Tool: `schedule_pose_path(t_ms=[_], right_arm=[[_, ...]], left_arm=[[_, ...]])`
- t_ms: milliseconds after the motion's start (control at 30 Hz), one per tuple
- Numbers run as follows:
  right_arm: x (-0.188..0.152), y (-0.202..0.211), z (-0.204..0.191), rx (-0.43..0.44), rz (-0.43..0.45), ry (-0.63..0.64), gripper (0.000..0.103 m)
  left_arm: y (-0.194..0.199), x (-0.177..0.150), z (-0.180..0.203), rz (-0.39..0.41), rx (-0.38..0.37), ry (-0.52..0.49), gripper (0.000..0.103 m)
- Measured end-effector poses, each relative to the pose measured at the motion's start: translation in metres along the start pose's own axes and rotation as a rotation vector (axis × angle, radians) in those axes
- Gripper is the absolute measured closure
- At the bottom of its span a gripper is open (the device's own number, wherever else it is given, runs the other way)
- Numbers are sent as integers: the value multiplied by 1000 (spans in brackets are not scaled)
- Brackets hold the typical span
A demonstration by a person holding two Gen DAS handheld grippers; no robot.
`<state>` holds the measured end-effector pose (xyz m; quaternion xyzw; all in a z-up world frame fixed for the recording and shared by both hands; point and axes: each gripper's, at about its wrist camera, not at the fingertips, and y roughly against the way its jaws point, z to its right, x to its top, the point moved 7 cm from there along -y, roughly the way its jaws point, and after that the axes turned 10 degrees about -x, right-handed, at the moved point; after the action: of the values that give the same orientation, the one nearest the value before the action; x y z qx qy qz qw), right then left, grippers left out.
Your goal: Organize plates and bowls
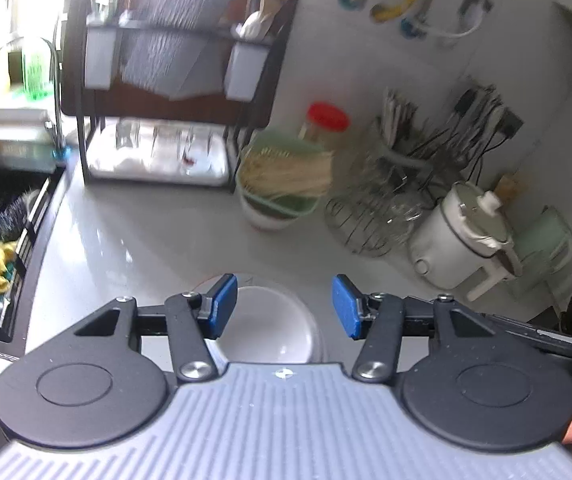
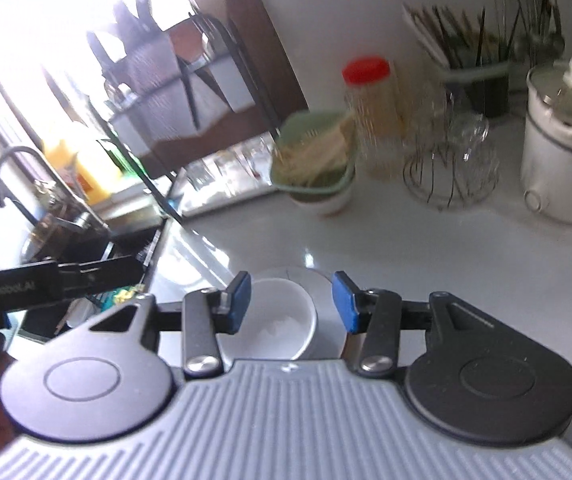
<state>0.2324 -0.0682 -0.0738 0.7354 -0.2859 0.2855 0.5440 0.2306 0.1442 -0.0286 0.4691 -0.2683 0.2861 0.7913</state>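
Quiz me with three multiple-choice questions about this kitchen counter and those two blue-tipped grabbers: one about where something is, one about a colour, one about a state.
1. Where is the white bowl?
A. on the dish rack's lower shelf
B. on the grey counter, below the grabbers
C. in the sink

2. What colour is the lid of the clear jar?
A. red
B. blue
C. black

3. How do the left gripper and right gripper stand?
A. both clamped on the bowl
B. one open, one gripping a plate
C. both open, holding nothing

Answers: 1 B, since the bowl rests on the counter seen between the blue pads. 2 A, since the jar's cap is bright red. 3 C, since each pair of pads stands apart with nothing between them.
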Motion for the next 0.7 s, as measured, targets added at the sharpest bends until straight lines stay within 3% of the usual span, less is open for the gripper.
schedule_pose_path(t_ms=[333, 700], right_arm=[[-11, 98, 13, 28, 195, 56, 55], [-58, 157, 26, 23, 271, 49, 54]], left_arm=[[77, -38, 63, 101, 24, -66, 44], [128, -99, 94, 137, 38, -71, 44]])
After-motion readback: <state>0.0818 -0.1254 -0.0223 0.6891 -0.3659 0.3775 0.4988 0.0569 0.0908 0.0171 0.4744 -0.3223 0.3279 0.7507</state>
